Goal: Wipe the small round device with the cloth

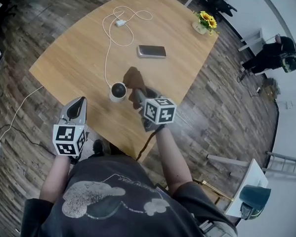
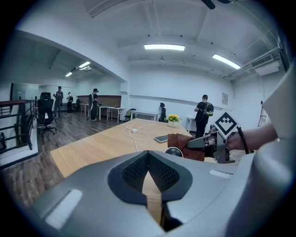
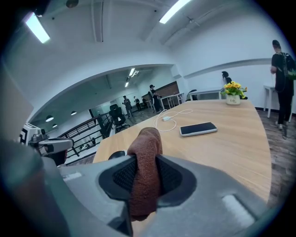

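Head view: right claw point(image 1: 138, 94) clamped on the brown cloth point(image 1: 134, 79), cloth just beside the small round device point(image 1: 118, 90) on the desk point(image 1: 77, 57). Left claw point(image 1: 78, 103) closed, empty, near the desk edge. Wiping likely just starting; contact unclear.

cloth point(image 1: 135, 80) beside device point(image 1: 118, 91), phone point(image 1: 152, 51) behind

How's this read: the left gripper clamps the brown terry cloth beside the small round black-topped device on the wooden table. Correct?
Wrong gripper: the right gripper clamps the brown terry cloth beside the small round black-topped device on the wooden table. The right gripper view shows the cloth between its jaws.
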A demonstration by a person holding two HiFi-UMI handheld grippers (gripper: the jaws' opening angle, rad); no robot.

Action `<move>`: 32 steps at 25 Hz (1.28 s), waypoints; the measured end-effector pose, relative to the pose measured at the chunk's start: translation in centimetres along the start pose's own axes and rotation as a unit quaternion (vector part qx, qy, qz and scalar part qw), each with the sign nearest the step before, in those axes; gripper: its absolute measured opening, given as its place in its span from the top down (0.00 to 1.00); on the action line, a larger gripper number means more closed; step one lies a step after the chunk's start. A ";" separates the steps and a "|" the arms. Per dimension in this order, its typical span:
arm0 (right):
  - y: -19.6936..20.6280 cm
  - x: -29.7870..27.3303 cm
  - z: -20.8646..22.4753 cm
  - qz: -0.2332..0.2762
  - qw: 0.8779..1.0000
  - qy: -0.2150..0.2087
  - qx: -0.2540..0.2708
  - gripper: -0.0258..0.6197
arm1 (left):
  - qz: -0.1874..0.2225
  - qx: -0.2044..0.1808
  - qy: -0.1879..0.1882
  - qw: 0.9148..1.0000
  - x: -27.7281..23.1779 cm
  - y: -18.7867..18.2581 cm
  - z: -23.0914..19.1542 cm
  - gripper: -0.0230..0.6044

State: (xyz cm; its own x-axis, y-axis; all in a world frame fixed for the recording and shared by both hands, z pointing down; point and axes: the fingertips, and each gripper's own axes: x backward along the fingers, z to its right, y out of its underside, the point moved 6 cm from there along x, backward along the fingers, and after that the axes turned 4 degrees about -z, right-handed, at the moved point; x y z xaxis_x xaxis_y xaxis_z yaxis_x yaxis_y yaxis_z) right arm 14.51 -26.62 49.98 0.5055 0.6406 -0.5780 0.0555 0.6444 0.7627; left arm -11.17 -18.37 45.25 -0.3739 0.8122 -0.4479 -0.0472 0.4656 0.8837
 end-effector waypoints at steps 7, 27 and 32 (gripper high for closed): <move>1.9 -2.2 -0.2 -0.060 0.998 -0.025 0.020 0.83 | -0.009 0.006 -0.015 1.000 0.3 0.7 -0.8 0.93; 4.3 -1.7 0.7 -0.115 0.992 0.013 0.057 0.83 | -0.011 0.014 -0.009 1.000 0.3 1.3 -1.5 0.93; 1.9 1.0 -0.1 -0.071 0.993 0.004 0.096 0.83 | -0.001 0.012 0.012 1.000 -0.3 0.8 -0.4 0.93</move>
State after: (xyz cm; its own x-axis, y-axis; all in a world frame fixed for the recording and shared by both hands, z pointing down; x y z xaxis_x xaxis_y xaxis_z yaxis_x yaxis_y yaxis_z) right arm 15.04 -24.64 50.82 0.4743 0.5528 -0.6852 0.2888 0.6375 0.7143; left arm -11.44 -18.43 46.16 -0.3967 0.8022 -0.4462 -0.0251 0.4764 0.8788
